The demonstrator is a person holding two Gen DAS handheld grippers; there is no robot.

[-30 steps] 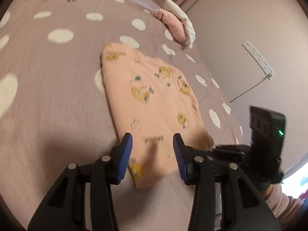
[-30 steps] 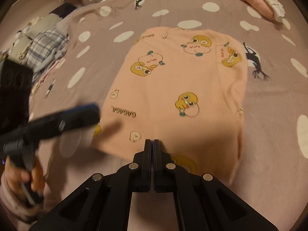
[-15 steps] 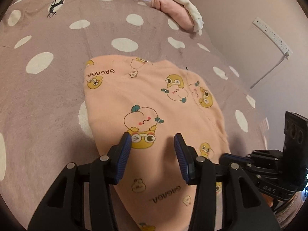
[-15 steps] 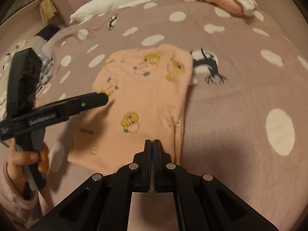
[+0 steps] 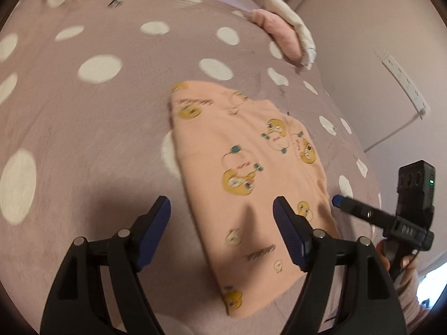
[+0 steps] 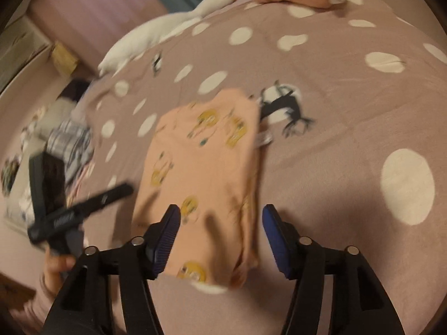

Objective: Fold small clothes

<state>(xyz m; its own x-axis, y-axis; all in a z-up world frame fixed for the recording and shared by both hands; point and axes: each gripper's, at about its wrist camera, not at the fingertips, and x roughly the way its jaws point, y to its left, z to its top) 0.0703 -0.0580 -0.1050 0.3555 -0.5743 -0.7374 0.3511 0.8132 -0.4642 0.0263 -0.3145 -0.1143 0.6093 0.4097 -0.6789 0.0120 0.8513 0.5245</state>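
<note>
Both grippers (image 5: 220, 217) (image 6: 219, 223) opening, empty; folded garment (image 5: 245, 167) lies, apparently flat, on bedspread (image 5: 83, 128).

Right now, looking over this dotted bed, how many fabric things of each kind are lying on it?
Peach cartoon-print garment, folded flat: 1
White goose plush: 1
Pink and white bundle at the far edge: 1
Heap of plaid clothes at the side: 1, items within too blurred to count
Total: 4
</note>
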